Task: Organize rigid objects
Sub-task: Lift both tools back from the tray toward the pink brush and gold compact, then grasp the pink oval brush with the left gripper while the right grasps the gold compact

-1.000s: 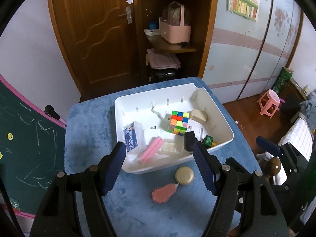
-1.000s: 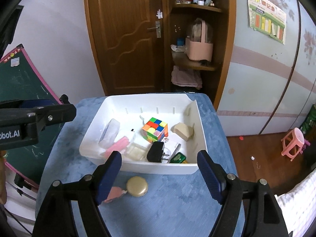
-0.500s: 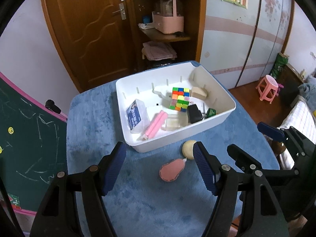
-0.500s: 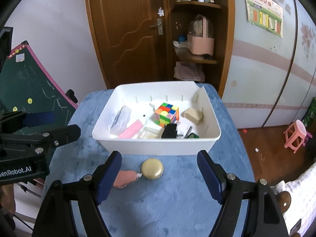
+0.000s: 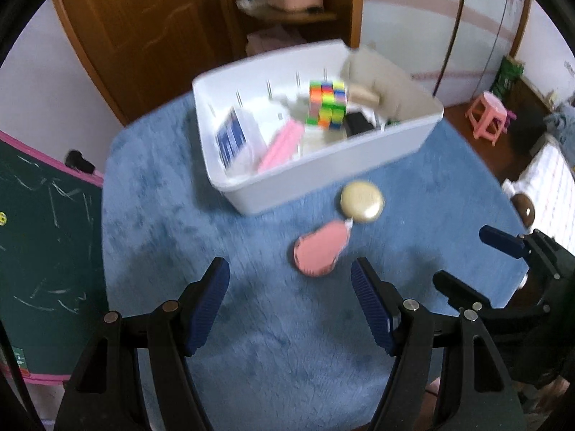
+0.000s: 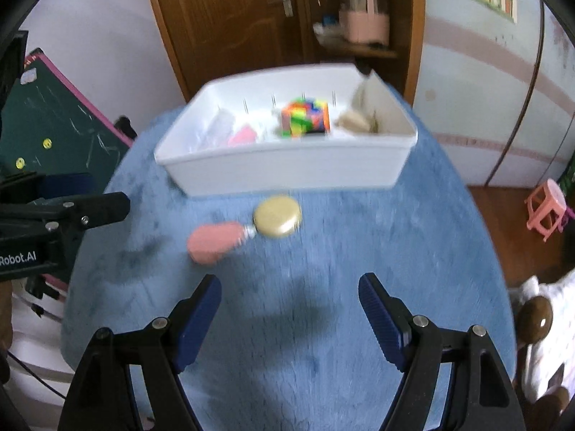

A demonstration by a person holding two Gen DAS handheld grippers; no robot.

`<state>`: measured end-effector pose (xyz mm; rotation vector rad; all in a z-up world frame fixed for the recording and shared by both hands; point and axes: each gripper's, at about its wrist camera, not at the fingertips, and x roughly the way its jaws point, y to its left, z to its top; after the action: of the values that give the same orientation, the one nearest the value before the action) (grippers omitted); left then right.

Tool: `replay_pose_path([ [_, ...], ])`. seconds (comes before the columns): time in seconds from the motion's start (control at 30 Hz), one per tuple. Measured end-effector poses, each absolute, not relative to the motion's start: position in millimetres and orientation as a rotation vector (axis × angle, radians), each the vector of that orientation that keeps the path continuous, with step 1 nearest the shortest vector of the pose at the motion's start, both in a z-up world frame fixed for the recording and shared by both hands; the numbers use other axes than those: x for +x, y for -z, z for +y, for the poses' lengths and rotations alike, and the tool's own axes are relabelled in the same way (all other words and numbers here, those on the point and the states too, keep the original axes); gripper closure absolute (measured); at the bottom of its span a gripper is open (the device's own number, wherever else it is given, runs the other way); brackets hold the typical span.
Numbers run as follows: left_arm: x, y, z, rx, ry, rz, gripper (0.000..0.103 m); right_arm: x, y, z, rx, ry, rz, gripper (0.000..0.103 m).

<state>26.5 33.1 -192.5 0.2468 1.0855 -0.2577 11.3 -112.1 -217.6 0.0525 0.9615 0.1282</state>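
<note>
Blue plush covers the tabletop [image 5: 287, 341], and on it, ahead of both claws, lie a round gold compact [image 5: 361, 201] and a pink oval pouch [image 5: 321, 250], touching end to end. The left gripper [image 5: 289, 300] hangs with fingers spread wide and nothing between them; the pouch sits just beyond its gap. The right gripper [image 6: 289, 309] is likewise spread and holds nothing, the compact [image 6: 277, 216] ahead and the pouch [image 6: 215, 241] ahead to its left. Behind them, toward the far edge, stands a smooth white plastic bin [image 6: 287, 165] holding a multicoloured puzzle cube [image 5: 327, 104], a pink stick [image 5: 280, 147] and a blue-labelled box [image 5: 233, 140], its print blurred. "Robot.AI" reads on the left gripper's body in the right wrist view.
</note>
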Motion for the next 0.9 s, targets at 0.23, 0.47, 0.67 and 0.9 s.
replay_pose_path([
  [0.23,34.4,237.7,14.4,0.388,0.338,1.132,0.029,12.2,250.5,-118.0,0.072,-0.115,1.036,0.024],
  [0.47,57.3,273.1,3.2,0.463,0.430,1.177,0.029,17.7,258.9,-124.8,0.087,-0.108,1.045,0.024],
  [0.67,68.6,292.3,-0.1,0.486,0.483,1.206,0.029,27.7,269.5,-128.5,0.101,-0.105,1.059,0.024],
  [0.9,70.8,300.7,-4.4,0.474,0.517,1.201,0.033,44.7,279.3,-126.5,0.084,-0.115,1.062,0.024],
])
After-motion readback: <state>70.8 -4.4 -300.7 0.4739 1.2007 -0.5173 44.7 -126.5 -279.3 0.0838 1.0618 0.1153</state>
